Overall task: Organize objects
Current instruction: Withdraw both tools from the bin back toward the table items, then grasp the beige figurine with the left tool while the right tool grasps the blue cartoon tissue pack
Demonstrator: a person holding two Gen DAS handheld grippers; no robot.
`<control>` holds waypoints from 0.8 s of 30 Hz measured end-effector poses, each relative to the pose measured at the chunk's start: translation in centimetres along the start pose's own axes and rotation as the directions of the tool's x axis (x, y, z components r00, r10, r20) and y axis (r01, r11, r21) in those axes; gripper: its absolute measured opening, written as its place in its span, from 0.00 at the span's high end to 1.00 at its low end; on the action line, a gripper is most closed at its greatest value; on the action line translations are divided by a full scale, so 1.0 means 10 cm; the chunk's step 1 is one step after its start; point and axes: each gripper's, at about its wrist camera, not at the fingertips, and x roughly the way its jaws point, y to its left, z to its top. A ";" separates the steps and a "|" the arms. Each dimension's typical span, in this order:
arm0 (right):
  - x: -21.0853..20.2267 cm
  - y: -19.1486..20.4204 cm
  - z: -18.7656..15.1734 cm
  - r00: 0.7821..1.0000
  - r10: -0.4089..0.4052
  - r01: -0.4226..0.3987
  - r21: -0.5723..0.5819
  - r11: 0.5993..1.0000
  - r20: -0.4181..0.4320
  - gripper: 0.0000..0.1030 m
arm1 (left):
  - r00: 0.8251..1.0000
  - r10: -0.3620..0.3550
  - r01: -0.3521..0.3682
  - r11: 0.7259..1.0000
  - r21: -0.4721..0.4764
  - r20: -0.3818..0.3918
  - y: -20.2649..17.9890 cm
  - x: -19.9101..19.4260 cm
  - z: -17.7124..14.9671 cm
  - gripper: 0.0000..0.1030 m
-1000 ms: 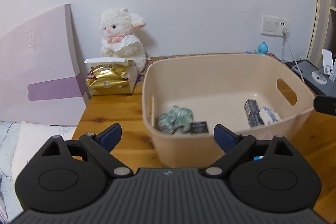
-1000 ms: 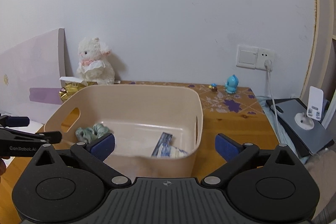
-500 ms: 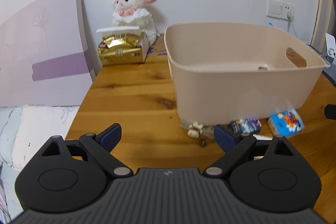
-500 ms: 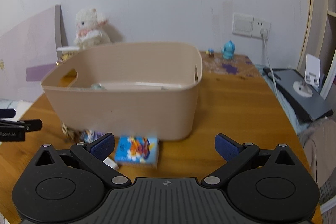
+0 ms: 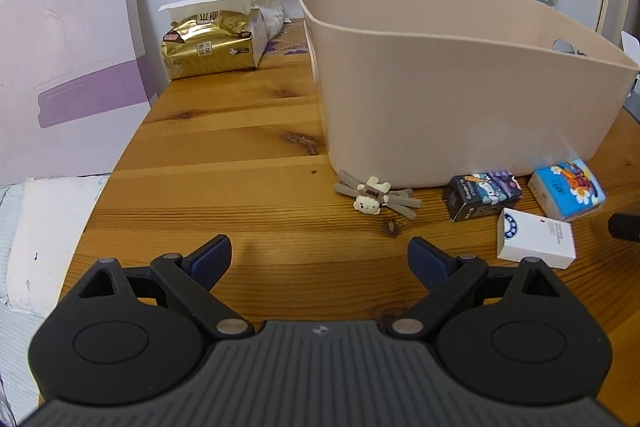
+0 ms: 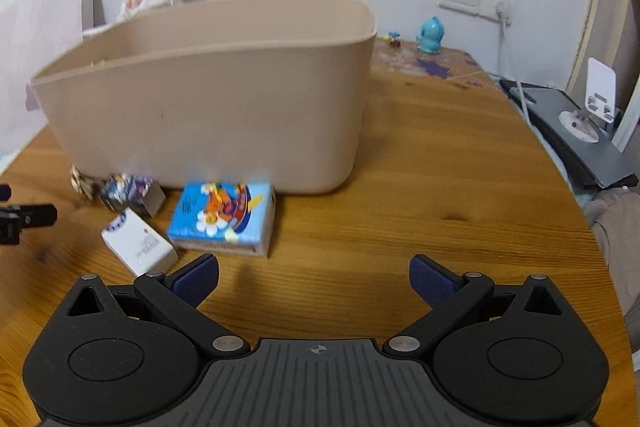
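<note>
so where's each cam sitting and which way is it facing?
Left wrist: on the left tool, low over the table's left side, facing the beige bin; own open blue pads show.
Right wrist: on the right tool, facing the same bin from the right; own pads show.
Shared: bin, blue tissue pack, white box.

Three boxes (image 5: 535, 239) just before the bin (image 5: 440, 87)

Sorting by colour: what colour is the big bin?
Plain beige bin, clearest in the left wrist view.
</note>
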 end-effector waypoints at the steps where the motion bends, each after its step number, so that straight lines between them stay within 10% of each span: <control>1: 0.04 0.02 -0.01 1.000 0.002 -0.002 -0.008 1.000 -0.006 0.00 | 1.000 0.006 -0.006 1.000 0.006 0.001 -0.01 0.02 0.00 0.07; 24: 0.38 0.45 0.09 0.997 0.076 -0.076 -0.079 0.994 0.005 0.00 | 0.993 -0.103 0.100 0.993 0.061 0.051 -0.04 0.42 0.08 0.02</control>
